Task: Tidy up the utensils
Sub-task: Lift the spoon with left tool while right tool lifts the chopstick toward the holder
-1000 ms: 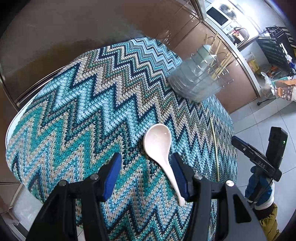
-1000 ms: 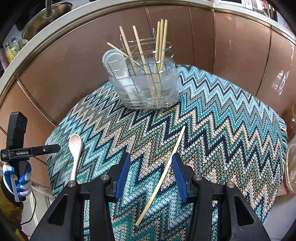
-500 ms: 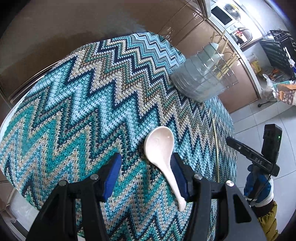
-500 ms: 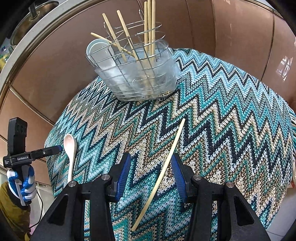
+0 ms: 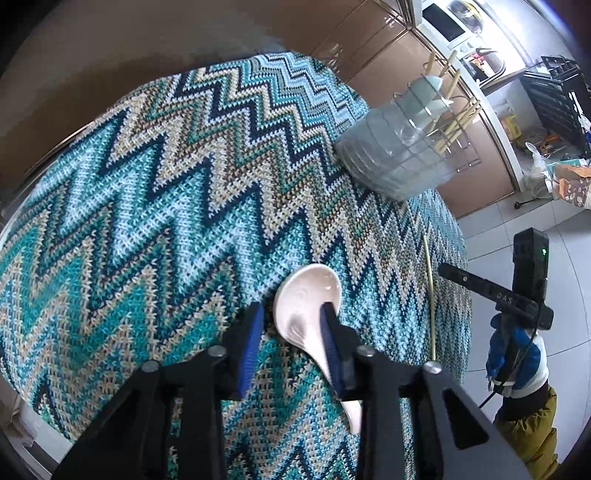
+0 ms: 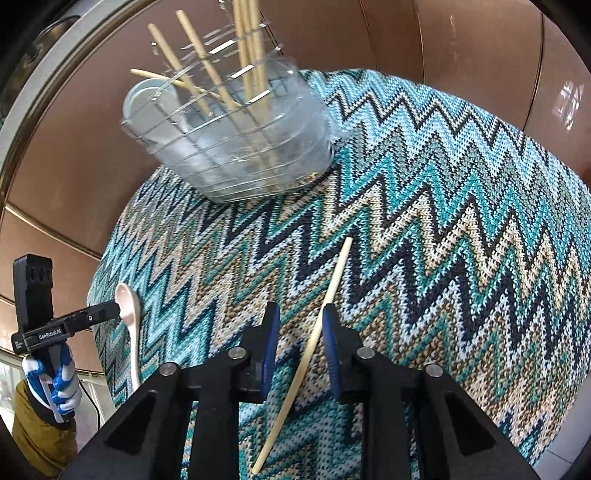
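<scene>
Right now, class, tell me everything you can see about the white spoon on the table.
The spoon is a glossy white soup spoon, ceramic by its look, with a deep oval bowl and a short curved handle. It lies bowl up on the zigzag knitted cloth, near the table's edge. The left tongs straddle it, open, one pad close against its right side.

A zigzag knit cloth (image 5: 155, 192) covers the table; a white microwave (image 5: 448, 22) sits on the counter.

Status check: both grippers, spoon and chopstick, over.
Left gripper open, straddling spoon. Right gripper open, straddling chopstick. Both utensils flat on cloth. Holder path unobstructed.
</scene>
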The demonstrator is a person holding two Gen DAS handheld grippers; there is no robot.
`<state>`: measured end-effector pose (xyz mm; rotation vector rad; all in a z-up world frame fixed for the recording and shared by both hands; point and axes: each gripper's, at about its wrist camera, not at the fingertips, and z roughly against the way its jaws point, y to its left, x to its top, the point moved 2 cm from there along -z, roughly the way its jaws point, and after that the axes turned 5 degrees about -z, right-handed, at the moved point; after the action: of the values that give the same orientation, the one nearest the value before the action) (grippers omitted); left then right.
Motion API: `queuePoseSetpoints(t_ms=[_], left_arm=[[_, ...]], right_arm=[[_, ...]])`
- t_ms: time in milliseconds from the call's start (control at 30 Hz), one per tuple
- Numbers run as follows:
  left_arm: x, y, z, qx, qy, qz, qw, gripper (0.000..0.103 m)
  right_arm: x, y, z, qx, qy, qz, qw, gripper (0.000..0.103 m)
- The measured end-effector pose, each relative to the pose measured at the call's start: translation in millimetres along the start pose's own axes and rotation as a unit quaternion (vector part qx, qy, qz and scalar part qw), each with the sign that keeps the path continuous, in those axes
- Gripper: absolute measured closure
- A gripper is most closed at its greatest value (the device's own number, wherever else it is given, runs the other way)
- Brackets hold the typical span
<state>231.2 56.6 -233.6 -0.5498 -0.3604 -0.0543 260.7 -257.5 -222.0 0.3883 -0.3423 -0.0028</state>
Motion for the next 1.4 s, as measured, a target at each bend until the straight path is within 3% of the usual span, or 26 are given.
queuePoseSetpoints(t_ms=[233, 367, 467, 800, 1033, 1400], left_arm=[[5.2, -2.4, -8.6, 0.003, 0.011, -0.001, 0.9999, 0.078], [7.2, -3.3, -13.4, 0.016, 0.018, -0.004, 0.9997, 0.086], [9.2, -2.5, -17.0, 0.025, 0.022, -0.002, 0.9995, 0.092], [11.1, -13.3, -16.8, 0.048, 0.017, -0.023, 0.9984, 0.096], [10.1, -28.0, 2.3, 0.041, -0.009, -0.042, 0.9982, 0.097], [-7.2, -47.3, 56.9, 0.047, -0.054, -0.066, 0.9952, 0.097]], right_arm=[[12.2, -3.9, -18.5, -0.023, 0.023, 0.002, 0.999, 0.083], [18.7, -1.8, -29.6, -0.034, 0.032, 0.006, 0.999, 0.085], [20.8, 2.0, -35.3, -0.042, 0.039, 0.014, 0.998, 0.093], [28.4, 14.1, -53.6, -0.044, 0.055, 0.019, 0.997, 0.096], [19.0, 18.7, -37.9, -0.037, 0.047, 0.023, 0.998, 0.098], [-11.3, 56.4, 34.7, -0.015, -0.020, 0.060, 0.998, 0.098]])
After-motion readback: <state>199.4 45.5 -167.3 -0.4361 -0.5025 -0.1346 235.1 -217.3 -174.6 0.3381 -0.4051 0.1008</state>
